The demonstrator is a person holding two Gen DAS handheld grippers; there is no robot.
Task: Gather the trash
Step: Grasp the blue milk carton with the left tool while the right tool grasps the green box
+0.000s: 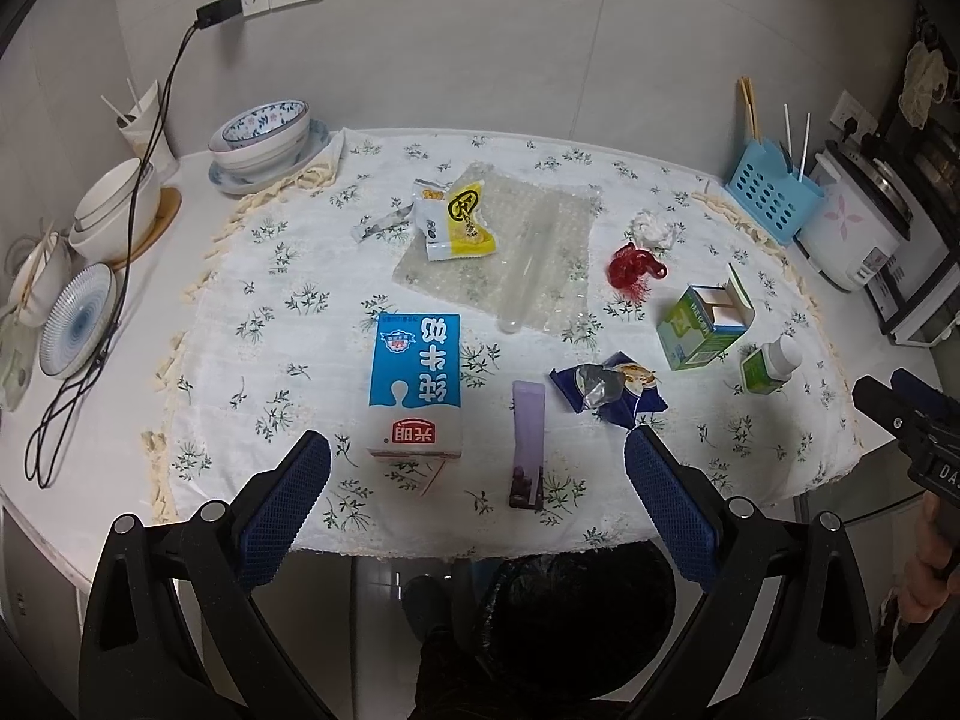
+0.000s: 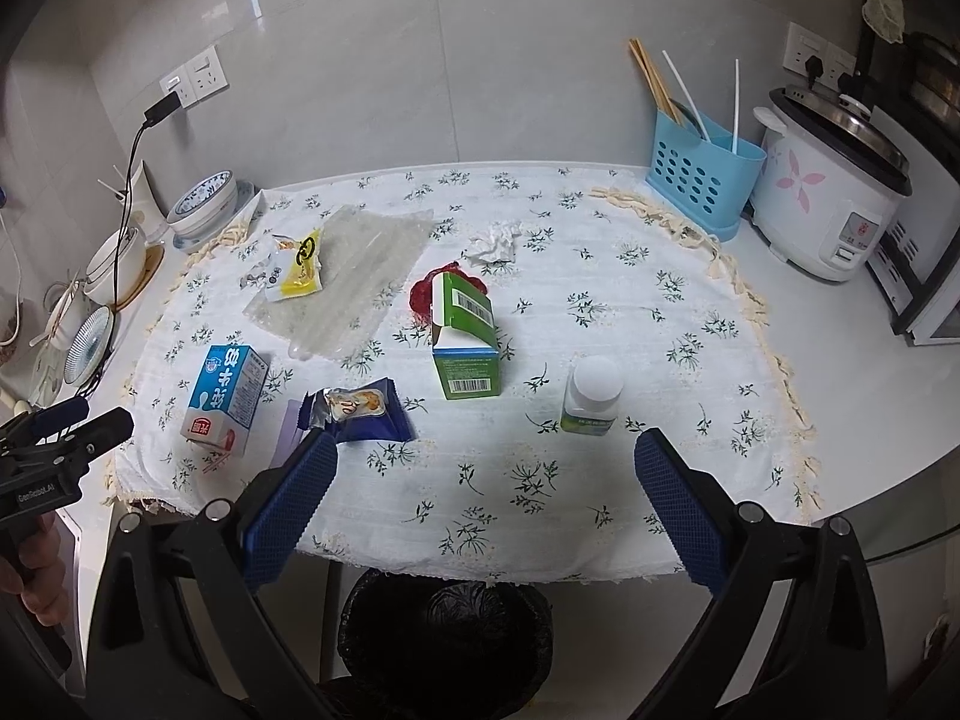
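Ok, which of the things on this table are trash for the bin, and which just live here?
Trash: blue-and-white milk carton, purple stick wrapper, dark blue foil wrapper, opened green box, white-capped green bottle, red net, crumpled white tissue, yellow snack wrapper, clear bubble wrap.

Not trash: stacked bowls, blue utensil holder, white rice cooker.

red wrapper (image 2: 427, 294) half hidden behind the green carton (image 2: 465, 336)

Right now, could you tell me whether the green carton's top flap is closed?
No, the green carton stands with its top flap folded open, showing the pale inside.
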